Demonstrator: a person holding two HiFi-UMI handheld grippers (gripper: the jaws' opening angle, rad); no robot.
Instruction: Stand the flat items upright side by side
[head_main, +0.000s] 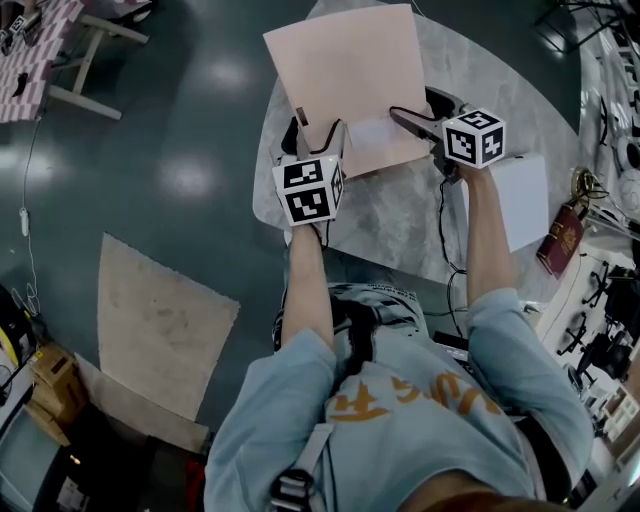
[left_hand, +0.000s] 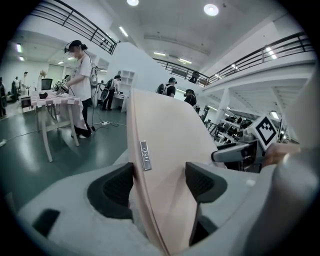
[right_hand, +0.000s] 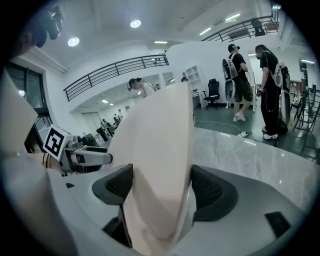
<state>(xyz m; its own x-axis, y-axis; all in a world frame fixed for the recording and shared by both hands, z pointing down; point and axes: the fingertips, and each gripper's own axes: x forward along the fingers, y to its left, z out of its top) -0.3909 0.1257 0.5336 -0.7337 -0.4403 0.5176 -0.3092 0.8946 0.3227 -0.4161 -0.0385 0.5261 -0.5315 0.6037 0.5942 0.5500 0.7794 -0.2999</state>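
A thin pale-pink board (head_main: 350, 85) with a small metal tag is held tilted, its near edge pinched in both the left tool (left_hand: 160, 186) and the right tool (right_hand: 161, 187). A white flat board (head_main: 522, 200) lies on the worktop (head_main: 400, 230) beside the right tool.

Tan floor mat (head_main: 160, 325) (perhaps cardboard), checkered table (head_main: 45, 40) beyond.

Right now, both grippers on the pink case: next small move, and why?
Probably swing the pink case upright and lower its gripped edge onto the marble table. The left gripper and right gripper both clamp its near edge, it hangs tilted off the table, and the white flat item lies flat by the right forearm, with bare marble to its left.
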